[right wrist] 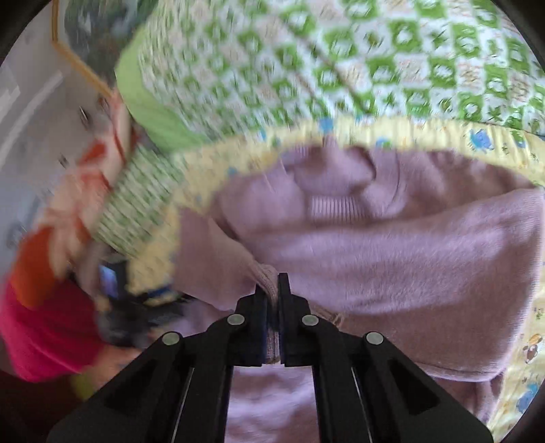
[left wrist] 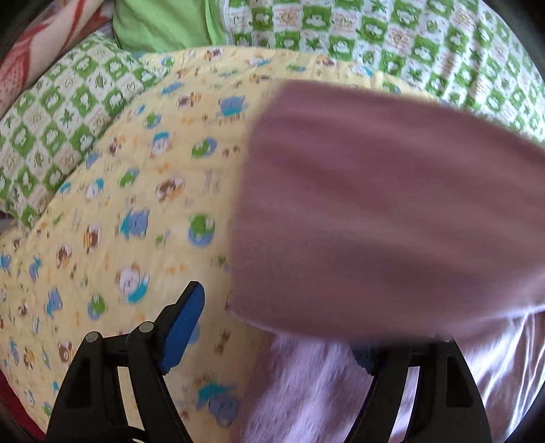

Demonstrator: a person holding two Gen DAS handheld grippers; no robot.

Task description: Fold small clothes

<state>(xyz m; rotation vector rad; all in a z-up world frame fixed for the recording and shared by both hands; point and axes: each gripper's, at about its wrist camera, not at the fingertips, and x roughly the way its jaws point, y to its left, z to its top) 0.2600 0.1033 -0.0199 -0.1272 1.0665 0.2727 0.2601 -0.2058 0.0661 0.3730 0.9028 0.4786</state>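
Bedding fills both views: a yellow quilt (left wrist: pixel 112 211) printed with small cartoon animals lies over a green-and-white checked bedspread (left wrist: pixel 442 44), with a plain green pillow (left wrist: pixel 160 24) at the far edge. On the quilt lies the task's garment, a mauve knit sweater (right wrist: pixel 391 245), its ribbed neckline towards the checked spread. The right gripper (right wrist: pixel 272 283) is clamped tight on a ribbed edge of the sweater — probably a cuff or hem — pinching a bunched fold so that it can be carried across the body. The left gripper (left wrist: pixel 282 323) stands wide apart and holds nothing; its blue-padded finger (left wrist: pixel 182 327) is over bare quilt, the other hidden under a blurred mauve flap — seemingly freed to let the right do the folding.
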